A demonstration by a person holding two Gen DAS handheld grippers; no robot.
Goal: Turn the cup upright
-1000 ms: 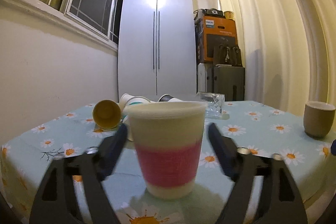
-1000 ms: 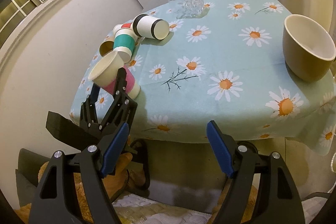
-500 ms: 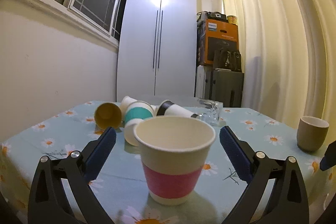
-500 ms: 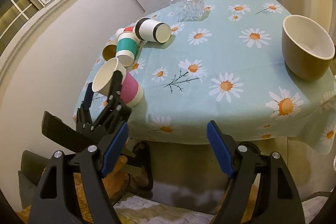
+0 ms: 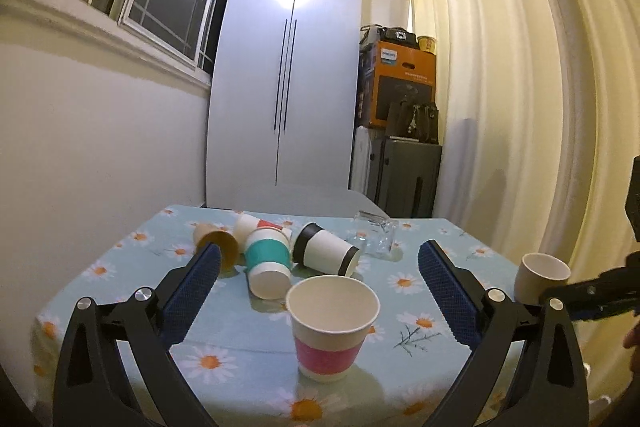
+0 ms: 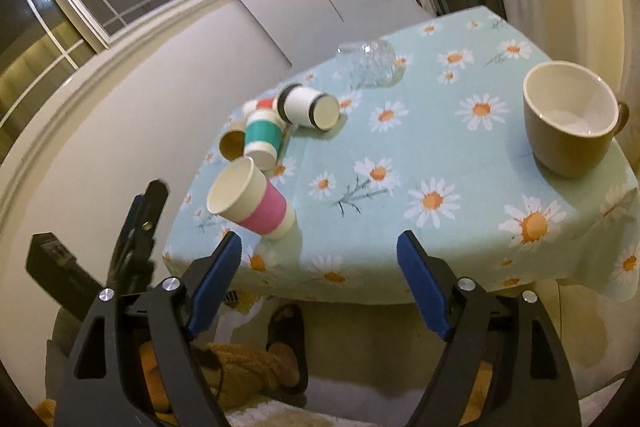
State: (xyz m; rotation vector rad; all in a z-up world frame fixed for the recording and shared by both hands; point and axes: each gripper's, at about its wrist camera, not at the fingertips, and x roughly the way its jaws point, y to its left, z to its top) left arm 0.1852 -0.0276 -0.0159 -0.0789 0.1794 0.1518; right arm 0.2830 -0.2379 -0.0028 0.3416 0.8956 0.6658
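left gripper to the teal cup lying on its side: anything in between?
Yes. The upright pink cup stands between the open left gripper and the teal cup, slightly right of the direct line.

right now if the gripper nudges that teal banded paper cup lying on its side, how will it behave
The teal banded cup lies on its side, so it would likely roll, curving because it tapers. It looks like thin paper: probably light, and apt to dent under a hard squeeze. It rests against the black-rimmed cup and the brown cup, so a nudge may shift them too.

Red-banded cup (image 5: 256,225) mostly hidden behind teal-banded cup (image 5: 267,259).
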